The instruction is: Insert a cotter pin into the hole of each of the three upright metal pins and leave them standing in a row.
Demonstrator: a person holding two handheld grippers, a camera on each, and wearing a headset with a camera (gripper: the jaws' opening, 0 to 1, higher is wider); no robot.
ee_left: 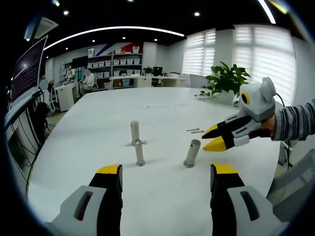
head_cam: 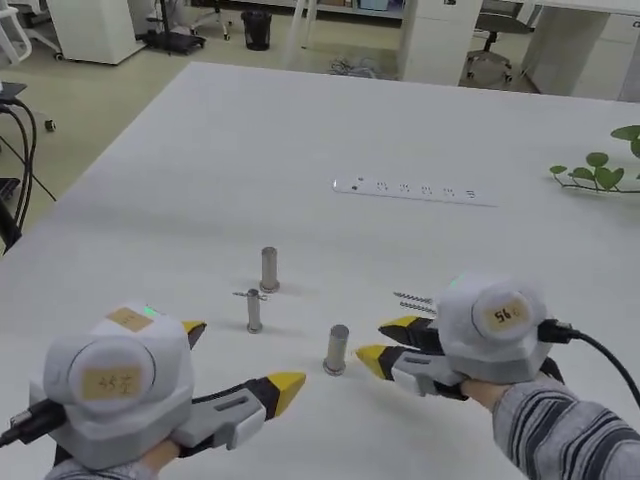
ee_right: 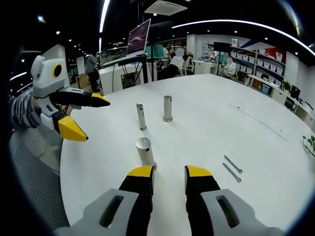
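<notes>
The grey upright metal pin (head_cam: 337, 350) stands just ahead of my right gripper (head_cam: 383, 339), jaws slightly apart, empty. A careless bump would perhaps tip it.

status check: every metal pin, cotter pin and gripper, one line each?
Back metal pin: upright, nothing inserted
Middle metal pin: upright, cotter pin inserted
Front metal pin: upright, nothing inserted
Loose cotter pins: two, lying flat
Left gripper: open, empty
Right gripper: open, empty

Three upright metal pins (head_cam: 337, 349), one cottered
</notes>
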